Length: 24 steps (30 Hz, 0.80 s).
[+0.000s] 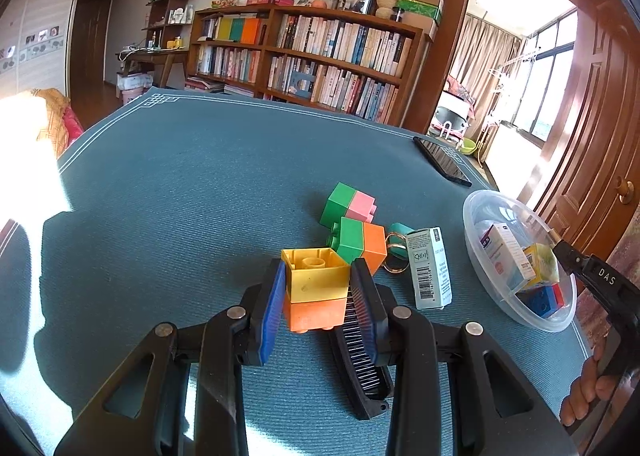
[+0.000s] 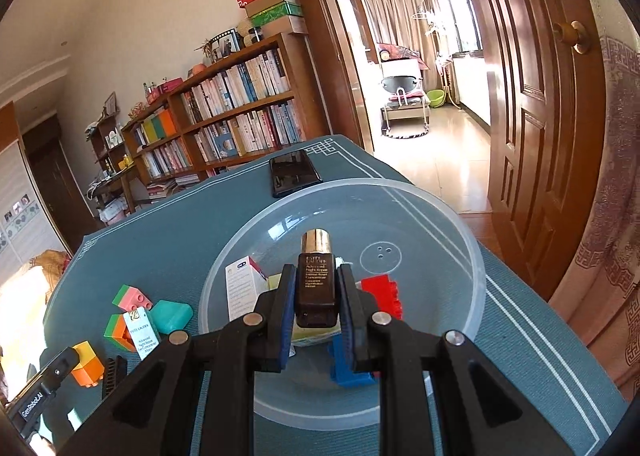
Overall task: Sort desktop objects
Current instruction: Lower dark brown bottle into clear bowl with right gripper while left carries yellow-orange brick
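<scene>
A teal mat covers the counter [image 1: 180, 183]. At its 3 o'clock edge sits a clear plastic bowl [image 2: 460, 223] holding small boxes and red and blue bricks. Above the bowl, the right tongs [image 2: 316, 296] are closed on a dark Estée Lauder serum bottle [image 2: 315, 284]. The left tongs [image 1: 318, 280] clamp a yellow-and-orange brick stack [image 1: 316, 288] near the counter's 6 o'clock, possibly lifted just clear. Just beside lie a black comb [image 1: 360, 360], a pale Estée Lauder box [image 1: 428, 268] and more bricks.
</scene>
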Tool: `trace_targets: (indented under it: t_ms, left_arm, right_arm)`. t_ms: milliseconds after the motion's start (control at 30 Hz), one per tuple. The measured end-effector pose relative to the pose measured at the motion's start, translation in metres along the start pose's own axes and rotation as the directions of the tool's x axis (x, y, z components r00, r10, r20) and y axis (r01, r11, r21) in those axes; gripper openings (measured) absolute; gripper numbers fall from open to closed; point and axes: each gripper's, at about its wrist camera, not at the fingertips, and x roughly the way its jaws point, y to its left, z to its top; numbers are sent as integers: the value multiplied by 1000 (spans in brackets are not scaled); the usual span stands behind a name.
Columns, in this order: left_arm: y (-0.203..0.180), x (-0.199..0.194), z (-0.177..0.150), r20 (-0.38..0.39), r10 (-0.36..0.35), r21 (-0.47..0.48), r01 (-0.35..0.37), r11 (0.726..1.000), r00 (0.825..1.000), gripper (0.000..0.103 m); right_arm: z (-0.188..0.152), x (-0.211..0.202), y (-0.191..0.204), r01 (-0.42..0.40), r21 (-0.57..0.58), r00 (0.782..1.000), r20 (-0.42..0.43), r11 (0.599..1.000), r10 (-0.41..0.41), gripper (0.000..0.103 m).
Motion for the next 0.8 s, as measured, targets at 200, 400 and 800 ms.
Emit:
trace_targets:
  t_ms: [200,400,800]
  left_arm:
    - [0,-5,0,17,-8,-5,8,1000,1000,36]
    - [-5,-7,3,25,-23,1,23,1000,999,36]
    - [-17,-15,16,38,-25,2,25,1000,999,36]
  right_arm:
    - [-1,1,0,76,-22,997,15,997,-75,23]
    - [-2,4,-1,67,-31,998,15,997,-67,23]
    - [0,-24,14,68,-69,986,158,995,-57,78]
